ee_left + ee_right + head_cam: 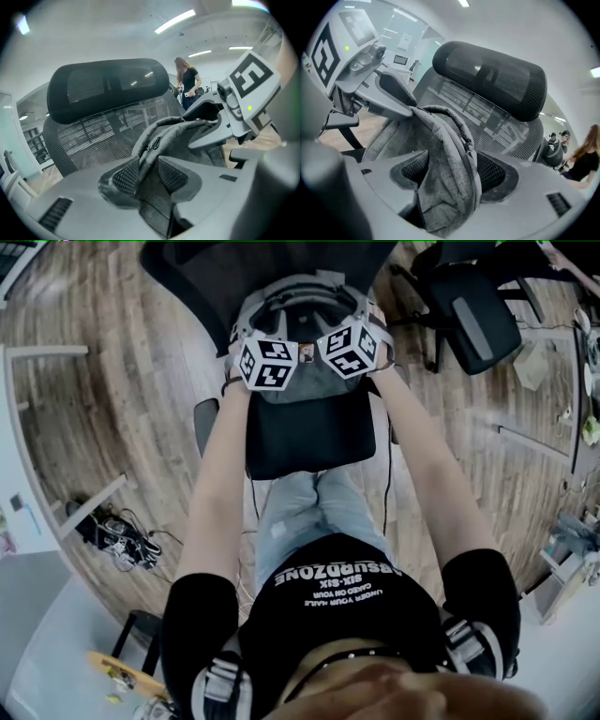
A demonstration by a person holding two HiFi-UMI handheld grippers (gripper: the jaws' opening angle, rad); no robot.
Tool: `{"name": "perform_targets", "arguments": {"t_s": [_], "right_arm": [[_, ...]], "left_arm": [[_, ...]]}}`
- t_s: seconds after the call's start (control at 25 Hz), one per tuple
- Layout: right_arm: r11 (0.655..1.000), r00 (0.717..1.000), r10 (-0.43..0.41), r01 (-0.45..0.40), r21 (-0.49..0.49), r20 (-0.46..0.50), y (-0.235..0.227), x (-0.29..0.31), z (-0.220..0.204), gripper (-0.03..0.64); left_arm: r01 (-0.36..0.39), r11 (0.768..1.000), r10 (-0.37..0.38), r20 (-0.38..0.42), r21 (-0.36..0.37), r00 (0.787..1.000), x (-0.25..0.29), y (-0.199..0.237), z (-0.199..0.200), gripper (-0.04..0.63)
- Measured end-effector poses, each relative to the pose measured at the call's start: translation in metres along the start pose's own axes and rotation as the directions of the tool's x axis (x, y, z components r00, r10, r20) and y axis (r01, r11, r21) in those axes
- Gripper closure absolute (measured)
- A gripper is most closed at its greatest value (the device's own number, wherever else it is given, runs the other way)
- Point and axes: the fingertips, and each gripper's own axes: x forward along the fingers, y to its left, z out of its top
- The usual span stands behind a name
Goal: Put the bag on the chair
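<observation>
A grey fabric bag (302, 382) hangs between both grippers over the seat (309, 437) of a black mesh office chair; whether it rests on the seat I cannot tell. My left gripper (147, 176) is shut on a fold of the bag (159, 136) beside its zip. My right gripper (450, 173) holds a thick fold of the bag (440, 140) that fills the gap between its pads. In the head view the left gripper (261, 329) and the right gripper (361, 324) sit side by side at the bag's top. The chair's headrest (108, 89) rises just behind.
A second black office chair (478, 315) stands at the upper right on the wood floor. Cables and a power strip (122, 540) lie at the left by a white desk (19, 474). A person (187, 82) stands far behind the chair.
</observation>
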Motion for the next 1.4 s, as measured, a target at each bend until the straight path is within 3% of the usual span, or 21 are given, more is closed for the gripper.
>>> {"name": "perform_targets", "arguments": {"t_s": [0.2, 0.4, 0.6, 0.68, 0.8, 0.92, 1.12, 1.4], "right_arm": [[0.999, 0.997, -0.030, 0.029, 0.018, 0.070, 0.010, -0.030, 0.013, 0.301], [0.993, 0.989, -0.035, 0.019, 0.117, 0.141, 0.016, -0.067, 0.028, 0.314], [0.986, 0.970, -0.095, 0.061, 0.156, 0.224, 0.014, -0.117, 0.052, 0.405], [0.986, 0.960, -0.128, 0.095, 0.141, 0.248, 0.012, -0.138, 0.057, 0.489], [0.986, 0.948, -0.149, 0.120, 0.119, 0.279, 0.015, -0.169, 0.059, 0.569], [0.982, 0.941, -0.164, 0.129, 0.135, 0.297, 0.022, -0.198, 0.058, 0.592], [0.964, 0.942, -0.145, 0.065, 0.258, 0.304, 0.038, -0.229, 0.057, 0.600], [0.887, 0.954, -0.097, -0.046, 0.460, 0.283, 0.048, -0.259, 0.048, 0.601]], "left_arm": [[-0.032, 0.997, 0.035, 0.056, -0.068, 0.998, -0.030, -0.007, 0.009, 0.479], [-0.016, 0.996, 0.026, 0.118, -0.086, 0.993, -0.061, -0.032, 0.022, 0.480], [-0.001, 0.993, 0.026, 0.197, -0.121, 0.980, -0.102, -0.045, 0.040, 0.480], [0.009, 0.987, 0.025, 0.213, -0.158, 0.977, -0.117, -0.051, 0.044, 0.482], [0.022, 0.981, 0.019, 0.211, -0.191, 0.977, -0.141, -0.061, 0.047, 0.502], [-0.007, 0.982, 0.042, 0.185, -0.189, 0.982, -0.165, -0.068, 0.047, 0.523], [-0.013, 0.977, 0.056, 0.198, -0.212, 0.979, -0.202, -0.073, 0.054, 0.560], [0.053, 0.965, 0.010, 0.238, -0.255, 0.971, -0.238, -0.091, 0.063, 0.574]]}}
